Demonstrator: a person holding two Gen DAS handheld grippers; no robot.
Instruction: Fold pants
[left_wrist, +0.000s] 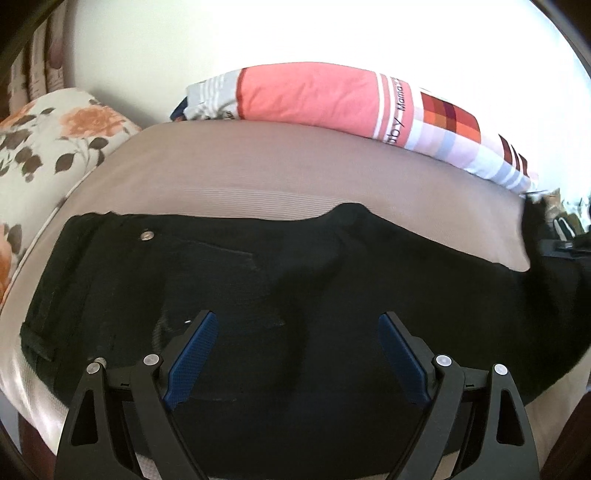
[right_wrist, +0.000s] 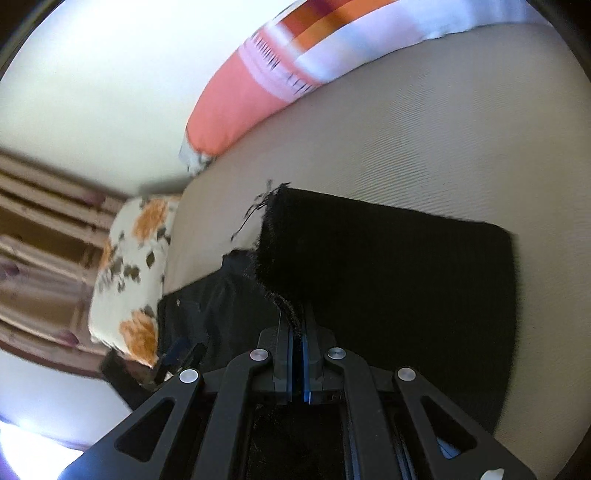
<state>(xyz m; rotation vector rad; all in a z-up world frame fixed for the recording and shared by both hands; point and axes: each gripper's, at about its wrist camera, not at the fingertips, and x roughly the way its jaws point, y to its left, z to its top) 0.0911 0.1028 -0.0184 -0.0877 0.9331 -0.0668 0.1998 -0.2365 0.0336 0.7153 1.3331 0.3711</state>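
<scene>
**Q:** Where are the pants, and which way do they run?

**A:** Your black pants (left_wrist: 280, 280) lie on a beige mattress (left_wrist: 258, 166). In your left wrist view their long axis runs side to side: the waistband with its metal button (left_wrist: 147, 235) sits at the left, and the legs stretch off to the right. The frayed leg hem (right_wrist: 271, 236) shows only in your right wrist view, lifted and doubled back over the cloth below it.

**Q:** What are my grippers doing?

**A:** Your left gripper (left_wrist: 297, 354) hangs spread wide above the seat of the pants, its blue pads (left_wrist: 192, 354) well apart with nothing between them. Your right gripper (right_wrist: 297, 354) is clamped on the hem, pads pressed together with cloth between them. At the right edge of the left view a dark shape is probably that gripper, but it is too blurred to be sure.

**Q:** Any writing?

**A:** On the pink and checked pillow (left_wrist: 314, 99) along the mattress's far edge, a white band reads "Mama"; the word below is partly hidden and ends in "by". In the right view that lettering is smeared.

**Q:** Anything else?

**A:** A floral pillow (left_wrist: 55, 140) with orange roses lies beyond the waistband end. Striped curtains (right_wrist: 37, 240) show clearly only in the right view.
</scene>
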